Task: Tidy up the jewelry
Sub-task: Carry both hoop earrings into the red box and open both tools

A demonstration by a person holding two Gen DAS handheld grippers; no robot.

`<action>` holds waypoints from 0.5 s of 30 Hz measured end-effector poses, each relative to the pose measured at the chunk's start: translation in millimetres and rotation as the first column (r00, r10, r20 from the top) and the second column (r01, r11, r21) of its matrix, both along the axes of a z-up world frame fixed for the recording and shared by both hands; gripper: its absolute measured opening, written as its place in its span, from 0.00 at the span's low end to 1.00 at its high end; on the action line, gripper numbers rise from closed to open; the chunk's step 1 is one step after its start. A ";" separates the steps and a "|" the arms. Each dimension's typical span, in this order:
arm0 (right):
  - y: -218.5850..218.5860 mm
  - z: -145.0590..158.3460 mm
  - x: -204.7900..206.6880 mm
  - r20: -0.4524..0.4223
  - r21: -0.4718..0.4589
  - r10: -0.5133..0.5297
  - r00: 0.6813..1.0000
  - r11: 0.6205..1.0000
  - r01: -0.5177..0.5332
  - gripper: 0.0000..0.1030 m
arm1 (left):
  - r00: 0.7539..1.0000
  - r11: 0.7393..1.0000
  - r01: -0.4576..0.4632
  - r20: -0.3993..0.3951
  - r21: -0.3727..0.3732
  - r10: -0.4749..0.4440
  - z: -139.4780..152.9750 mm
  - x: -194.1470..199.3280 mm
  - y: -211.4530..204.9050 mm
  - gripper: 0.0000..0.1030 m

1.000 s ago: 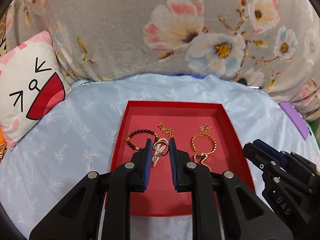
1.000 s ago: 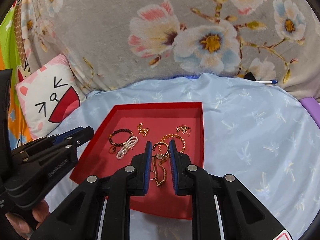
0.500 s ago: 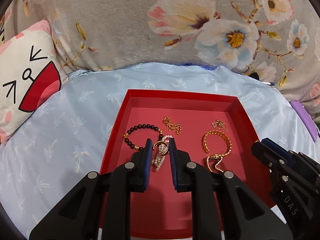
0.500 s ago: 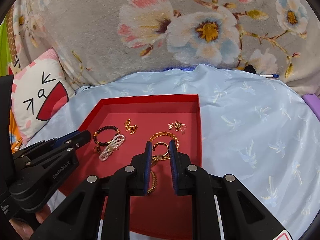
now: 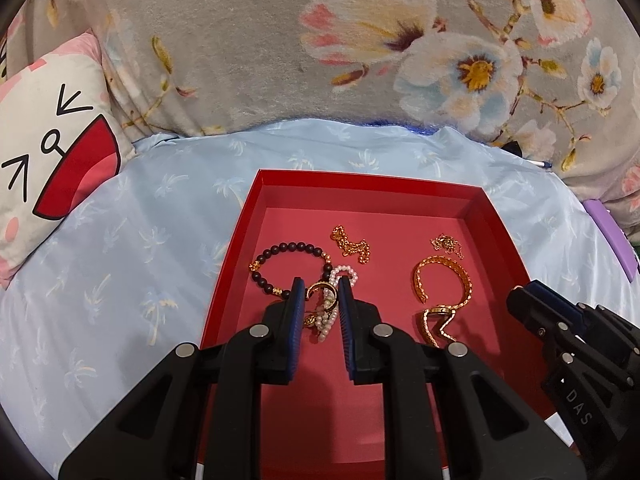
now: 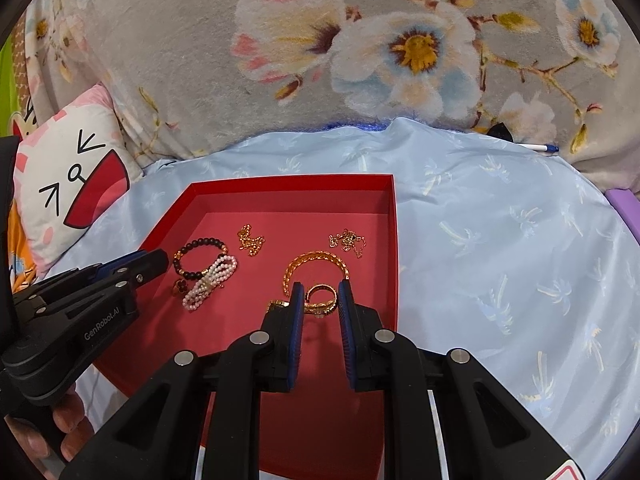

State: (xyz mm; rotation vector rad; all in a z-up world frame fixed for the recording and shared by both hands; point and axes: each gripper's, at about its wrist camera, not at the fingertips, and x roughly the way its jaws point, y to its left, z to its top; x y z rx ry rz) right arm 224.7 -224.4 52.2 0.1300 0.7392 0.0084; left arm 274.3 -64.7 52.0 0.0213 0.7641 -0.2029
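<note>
A red tray (image 5: 400, 186) (image 6: 394, 240) on a light blue cloth holds jewelry. A dark bead bracelet (image 5: 288, 249) (image 6: 200, 245), a white pearl strand (image 5: 344, 282) (image 6: 212, 280), a gold cuff bangle (image 5: 444, 268) (image 6: 316, 261), two small gold chains (image 5: 352, 242) (image 5: 446, 244) and a gold ring (image 6: 322, 298) lie in it. My left gripper (image 5: 319, 284) is open above the pearl strand and a gold ring (image 5: 318, 290). My right gripper (image 6: 319, 286) is open above the gold ring near the bangle. Neither holds anything.
A floral grey blanket (image 5: 320, 60) rises behind the tray. A cartoon-face pillow (image 5: 44, 152) lies at the left. A purple object (image 5: 608, 240) and a pen (image 6: 540, 147) are at the right edge of the cloth.
Both grippers have moved forward and lower over the tray, so the jewelry looks nearer. Both stay open and empty.
</note>
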 end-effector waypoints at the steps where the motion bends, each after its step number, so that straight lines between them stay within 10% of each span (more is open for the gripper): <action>1: 0.0 -0.1 -0.2 0.000 0.001 0.000 1.000 1.000 0.000 0.16 | 1.000 1.000 0.001 0.000 0.000 -0.001 0.0 -0.3 -0.1 0.16; 15: 2.6 -5.1 1.0 -0.010 -0.011 -0.002 1.000 1.000 0.002 0.24 | 1.000 1.000 -0.013 -0.003 0.023 0.013 -2.6 0.0 -3.0 0.26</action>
